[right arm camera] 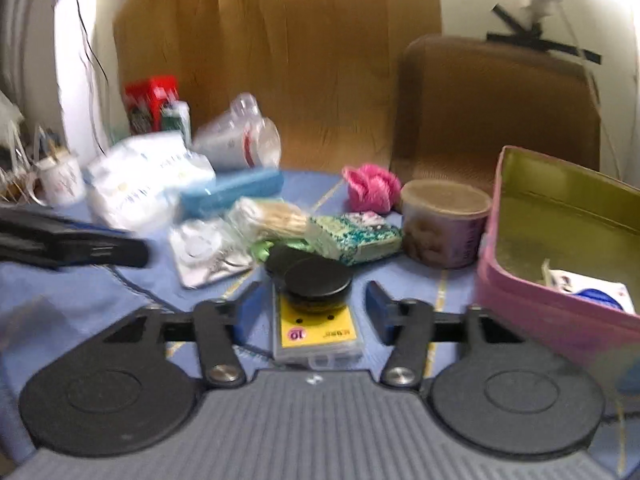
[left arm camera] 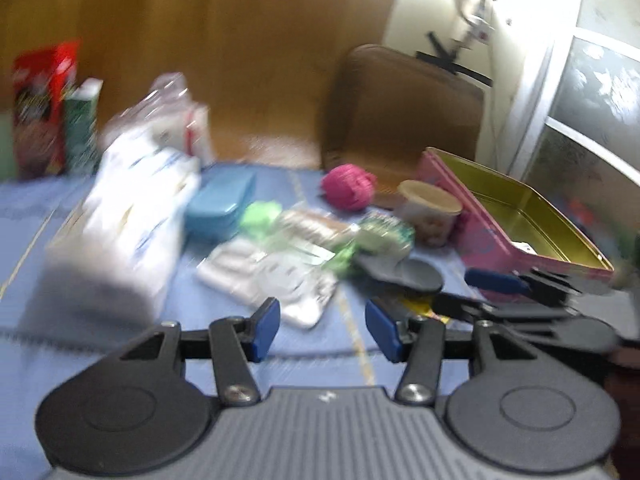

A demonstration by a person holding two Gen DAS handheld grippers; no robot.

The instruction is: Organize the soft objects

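Bare blue cloth [left arm camera: 312,344] lies open under the left gripper [left arm camera: 322,330], whose jaws stand apart on nothing. The right gripper [right arm camera: 310,310] gapes around a yellow packet [right arm camera: 318,336] marked "10", its pads clear of it. The pink tin [right arm camera: 532,300] at the right edge holds a white packet [right arm camera: 588,286]. A pink pouf [right arm camera: 372,186] sits behind the lidded tub [right arm camera: 444,224].
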